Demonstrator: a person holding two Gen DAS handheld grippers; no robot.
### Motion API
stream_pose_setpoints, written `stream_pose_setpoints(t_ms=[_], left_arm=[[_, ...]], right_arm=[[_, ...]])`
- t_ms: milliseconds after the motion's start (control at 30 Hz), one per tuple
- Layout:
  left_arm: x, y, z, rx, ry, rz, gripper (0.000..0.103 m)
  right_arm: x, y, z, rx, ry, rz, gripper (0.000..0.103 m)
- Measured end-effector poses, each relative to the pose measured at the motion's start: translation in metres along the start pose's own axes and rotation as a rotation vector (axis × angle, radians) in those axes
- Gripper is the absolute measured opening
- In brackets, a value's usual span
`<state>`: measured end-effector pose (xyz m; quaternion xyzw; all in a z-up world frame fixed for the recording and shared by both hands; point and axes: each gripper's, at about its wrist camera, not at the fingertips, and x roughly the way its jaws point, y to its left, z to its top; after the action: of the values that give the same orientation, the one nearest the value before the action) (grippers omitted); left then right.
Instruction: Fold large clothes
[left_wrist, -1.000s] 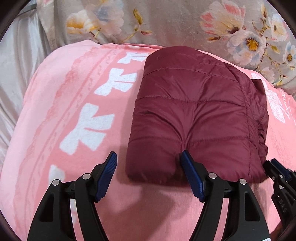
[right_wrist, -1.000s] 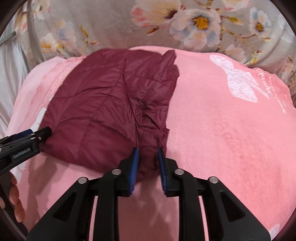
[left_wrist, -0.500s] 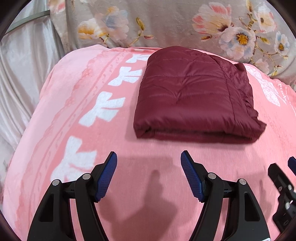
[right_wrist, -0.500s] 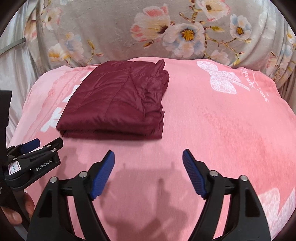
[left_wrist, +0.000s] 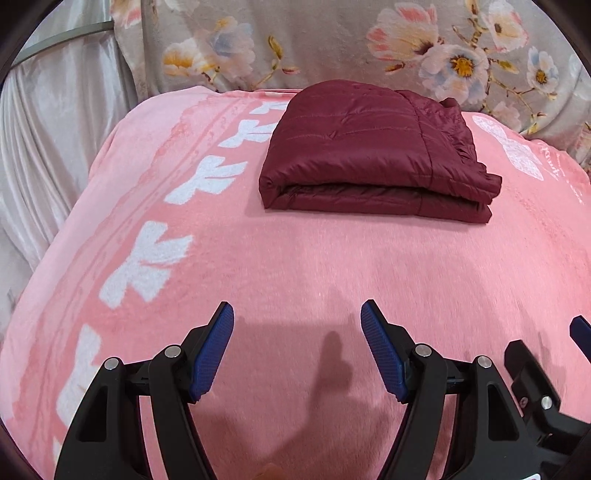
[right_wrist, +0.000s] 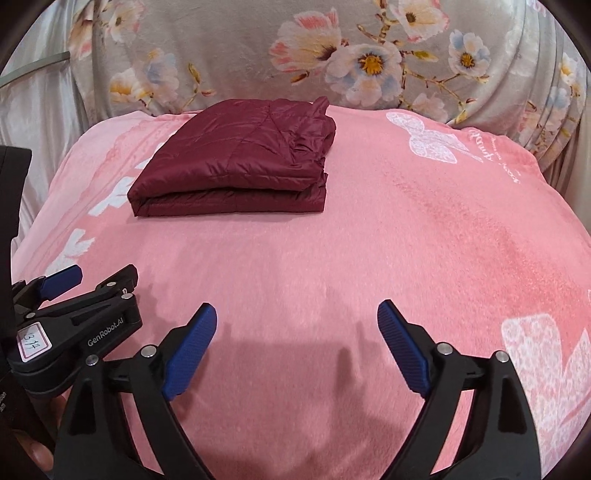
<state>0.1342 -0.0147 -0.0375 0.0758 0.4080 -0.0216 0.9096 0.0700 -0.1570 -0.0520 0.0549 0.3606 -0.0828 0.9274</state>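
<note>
A dark red quilted jacket (left_wrist: 373, 151) lies folded into a flat rectangle at the far side of the pink blanket (left_wrist: 295, 266); it also shows in the right wrist view (right_wrist: 236, 166). My left gripper (left_wrist: 297, 350) is open and empty, well short of the jacket, over bare blanket. My right gripper (right_wrist: 295, 350) is open and empty, also well back from the jacket. The left gripper shows at the left edge of the right wrist view (right_wrist: 74, 291), and the tip of the right gripper shows at the right edge of the left wrist view (left_wrist: 546, 369).
A grey floral cloth (right_wrist: 332, 55) hangs behind the bed. A pale satin sheet (left_wrist: 48, 140) drapes down the left side. The blanket has white bow prints along its left (left_wrist: 147, 258) and right (right_wrist: 428, 140) parts.
My right gripper has let go of the jacket's near edge and opened. Both grippers have pulled back from the jacket, which now lies farther away, folded.
</note>
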Motion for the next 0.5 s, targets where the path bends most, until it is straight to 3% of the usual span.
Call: stream_pose_setpoints(t_ms=[300, 500], left_arm=[[-0.004, 0.000, -0.021, -0.014, -0.031, 0.006, 0.070], [-0.003, 0.006, -0.024, -0.043, -0.042, 0.010, 0.070]], right_arm=[[-0.009, -0.002, -0.012, 0.021, -0.053, -0.004, 0.088], [-0.006, -0.003, -0.016, 0.034, -0.043, -0.017, 0.088]])
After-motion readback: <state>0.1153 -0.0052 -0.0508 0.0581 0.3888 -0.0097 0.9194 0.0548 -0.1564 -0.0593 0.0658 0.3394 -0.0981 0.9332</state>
